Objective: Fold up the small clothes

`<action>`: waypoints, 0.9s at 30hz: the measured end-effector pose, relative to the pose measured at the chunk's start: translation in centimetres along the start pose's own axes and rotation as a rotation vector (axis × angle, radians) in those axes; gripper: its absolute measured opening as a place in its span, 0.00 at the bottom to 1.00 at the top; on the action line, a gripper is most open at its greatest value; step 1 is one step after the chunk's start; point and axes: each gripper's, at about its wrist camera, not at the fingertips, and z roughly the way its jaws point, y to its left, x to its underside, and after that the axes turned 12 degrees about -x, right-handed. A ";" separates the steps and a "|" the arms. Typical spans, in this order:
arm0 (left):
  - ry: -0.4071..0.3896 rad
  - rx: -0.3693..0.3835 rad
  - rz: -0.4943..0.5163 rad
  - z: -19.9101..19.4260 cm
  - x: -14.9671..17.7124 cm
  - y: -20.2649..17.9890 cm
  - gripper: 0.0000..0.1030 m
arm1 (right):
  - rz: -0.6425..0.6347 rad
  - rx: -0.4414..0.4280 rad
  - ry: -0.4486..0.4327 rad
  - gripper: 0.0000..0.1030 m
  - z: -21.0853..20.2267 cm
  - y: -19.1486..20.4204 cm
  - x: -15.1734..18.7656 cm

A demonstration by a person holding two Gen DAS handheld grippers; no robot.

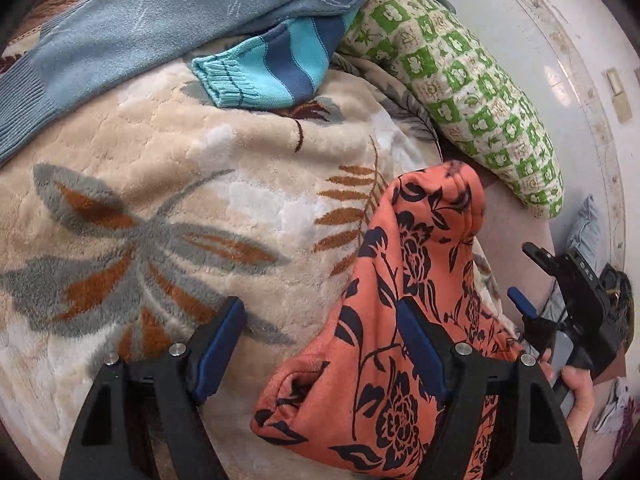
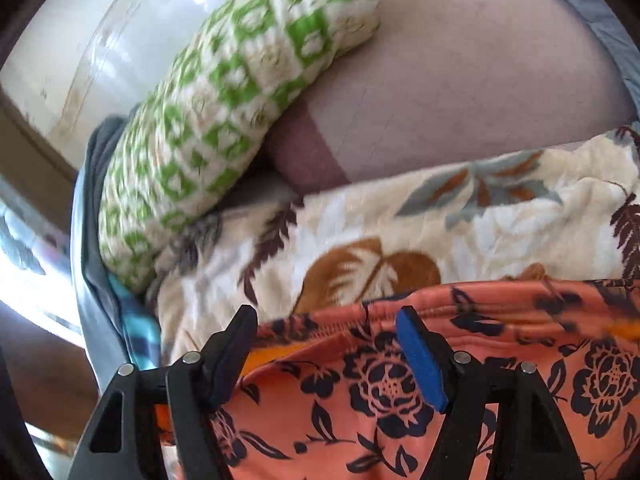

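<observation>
An orange garment with black flowers [image 1: 400, 320] lies bunched and folded on the beige leaf-patterned blanket [image 1: 160, 184]. My left gripper [image 1: 320, 320] stands open above it. Its right finger overlaps the garment's left part and its left finger is over bare blanket. At the right edge of the left wrist view a hand [image 1: 576, 392] holds my right gripper [image 1: 522, 270], open with nothing between its fingers, just past the garment's right side. In the blurred right wrist view the right gripper [image 2: 326, 320] hangs open over the orange garment [image 2: 380, 392], whose hem runs across behind both fingers.
A grey-blue sweater [image 1: 180, 12] and a teal-and-navy striped sleeve [image 1: 272, 72] lie at the far end of the blanket. A green-and-cream patterned pillow [image 1: 480, 96] rests along the right, on a mauve sheet [image 2: 460, 80]. Pale floor [image 1: 540, 20] lies beyond.
</observation>
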 end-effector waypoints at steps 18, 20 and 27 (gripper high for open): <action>-0.075 -0.156 0.154 -1.2 0.5 -1.2 0.76 | -0.082 -0.036 0.204 0.73 -0.4 1.5 8.4; -0.118 -0.106 0.178 -2.2 0.6 -2.1 0.76 | -0.071 0.018 0.134 0.73 -4.0 -1.2 7.2; -0.109 -0.203 0.374 -0.5 2.5 -5.1 0.76 | 0.167 0.256 -0.015 0.72 -14.4 -15.9 7.7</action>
